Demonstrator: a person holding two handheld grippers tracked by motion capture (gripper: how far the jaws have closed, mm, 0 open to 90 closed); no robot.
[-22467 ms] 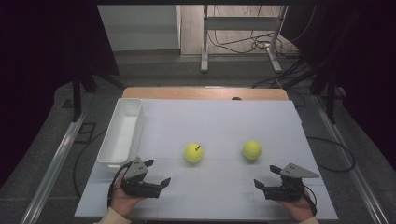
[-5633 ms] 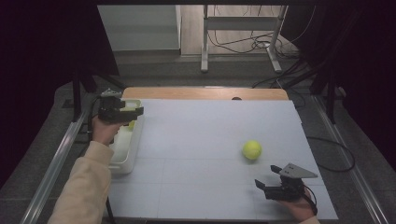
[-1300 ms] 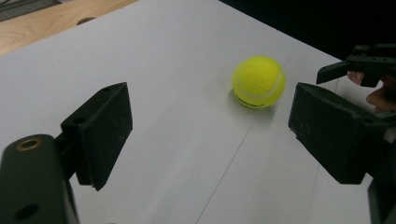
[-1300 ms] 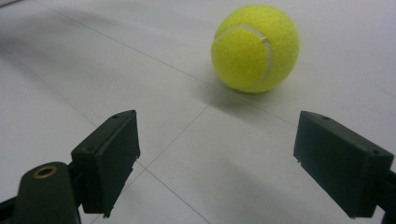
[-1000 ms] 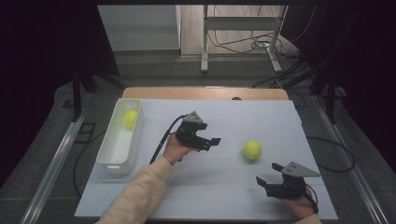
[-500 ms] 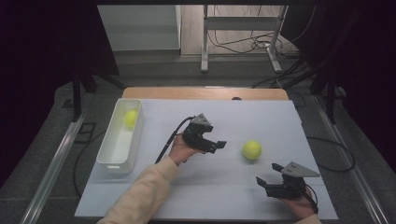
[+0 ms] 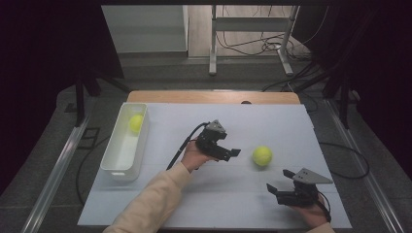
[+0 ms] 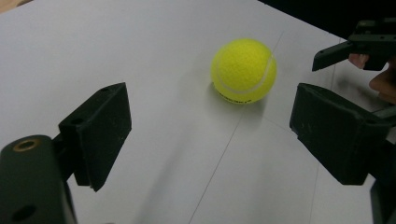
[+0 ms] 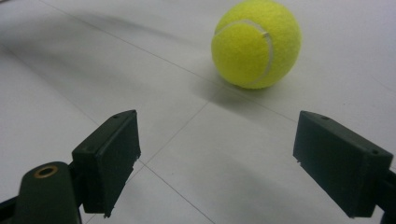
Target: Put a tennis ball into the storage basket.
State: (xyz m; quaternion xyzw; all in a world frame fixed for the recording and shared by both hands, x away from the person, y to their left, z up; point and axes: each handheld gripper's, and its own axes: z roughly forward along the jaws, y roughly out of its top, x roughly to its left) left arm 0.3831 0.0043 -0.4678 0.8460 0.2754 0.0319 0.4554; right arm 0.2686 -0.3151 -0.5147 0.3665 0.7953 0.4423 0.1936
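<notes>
Ball in bin from above; left tool gaping before second ball.

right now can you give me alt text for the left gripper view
A yellow tennis ball sits on the white table, ahead of the open left gripper and not yet between its black jaws. At the upper right edge, the right gripper and part of a hand show farther off.

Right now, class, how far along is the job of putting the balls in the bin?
Done: one ball lies in the bin. In hand: the left gripper, open and empty, reaches toward the second ball on the table. Left: grasp it and bin it. The right gripper rests open nearby.
</notes>
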